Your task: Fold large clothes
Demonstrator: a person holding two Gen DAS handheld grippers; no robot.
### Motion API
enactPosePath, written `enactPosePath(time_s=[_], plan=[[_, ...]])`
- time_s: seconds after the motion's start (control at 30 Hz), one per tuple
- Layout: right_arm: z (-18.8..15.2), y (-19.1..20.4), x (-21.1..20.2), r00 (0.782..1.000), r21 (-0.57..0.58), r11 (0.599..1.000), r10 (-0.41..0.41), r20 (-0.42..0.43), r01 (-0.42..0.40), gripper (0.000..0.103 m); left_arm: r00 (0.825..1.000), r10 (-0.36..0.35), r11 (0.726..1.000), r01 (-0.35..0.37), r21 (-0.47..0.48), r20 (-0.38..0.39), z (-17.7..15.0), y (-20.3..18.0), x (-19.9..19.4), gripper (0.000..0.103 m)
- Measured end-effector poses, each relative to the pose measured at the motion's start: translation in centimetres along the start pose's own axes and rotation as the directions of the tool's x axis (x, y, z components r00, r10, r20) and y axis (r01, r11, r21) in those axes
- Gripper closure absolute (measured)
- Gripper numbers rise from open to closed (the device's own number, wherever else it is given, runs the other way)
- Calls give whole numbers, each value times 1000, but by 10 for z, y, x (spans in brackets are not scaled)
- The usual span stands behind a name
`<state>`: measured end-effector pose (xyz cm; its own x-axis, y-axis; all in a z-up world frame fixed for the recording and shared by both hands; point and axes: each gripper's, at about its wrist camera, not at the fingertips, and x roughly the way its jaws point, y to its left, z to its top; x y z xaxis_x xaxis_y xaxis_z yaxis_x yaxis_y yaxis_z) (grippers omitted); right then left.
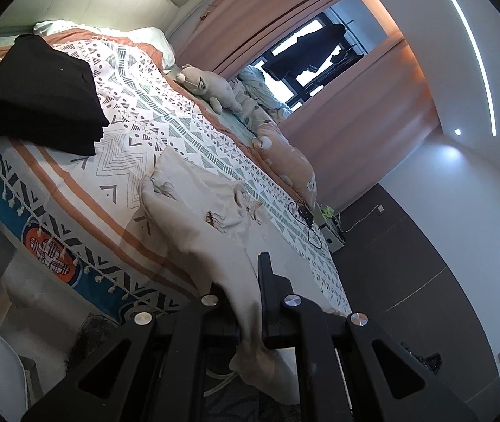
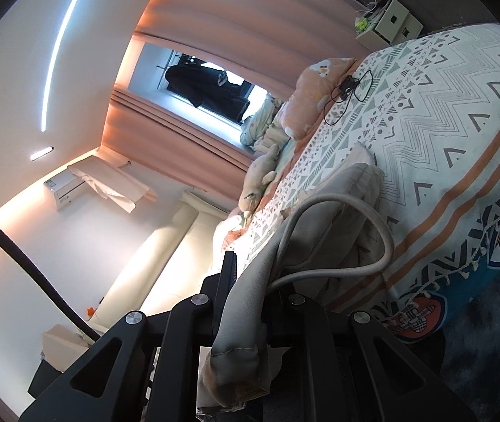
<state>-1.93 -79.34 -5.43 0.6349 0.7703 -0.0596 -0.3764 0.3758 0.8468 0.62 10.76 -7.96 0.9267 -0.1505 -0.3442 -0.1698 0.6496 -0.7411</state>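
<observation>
A large beige garment [image 1: 211, 204] lies crumpled on the patterned bedspread [image 1: 137, 112] and stretches down to my left gripper [image 1: 246, 299], which is shut on one of its ends. The cloth hangs slack below the black fingers [image 1: 267, 281]. In the right wrist view my right gripper [image 2: 246, 281] is shut on another thick, hemmed end of the same beige garment [image 2: 334, 211], with a grey drawstring [image 2: 373, 225] looping out beside it. The rest of the cloth trails onto the bedspread [image 2: 443, 112].
A folded black garment [image 1: 39, 95] sits on the bed's far part. Plush toys [image 1: 211, 88], a peach pillow [image 1: 288, 161] and a black cable [image 1: 306, 218] lie along the window side. Peach curtains [image 1: 390, 105], a small bedside cabinet [image 2: 390, 21] and a dark rug [image 2: 478, 334] surround the bed.
</observation>
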Motion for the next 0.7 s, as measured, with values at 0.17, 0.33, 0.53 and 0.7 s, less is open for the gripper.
enactPosePath(time_s=[0.17,0.33,0.53,0.7], plan=[[9,1,10,1000,-7,1000,6,11,-6,93,999,-38,999,38,4,37,15,-10,5,94],[28,6,31,1000,-1,1000,13,19,-13,93,995,-68,998,68,6,71,40,-19,23,94],[60,12,76,999,-10,1000,9,47,-9,93,992,-78,997,79,-1,96,76,-23,56,94],[88,15,123,999,0,1000,-1,51,1,93,993,-80,997,81,3,88,110,-30,91,94]])
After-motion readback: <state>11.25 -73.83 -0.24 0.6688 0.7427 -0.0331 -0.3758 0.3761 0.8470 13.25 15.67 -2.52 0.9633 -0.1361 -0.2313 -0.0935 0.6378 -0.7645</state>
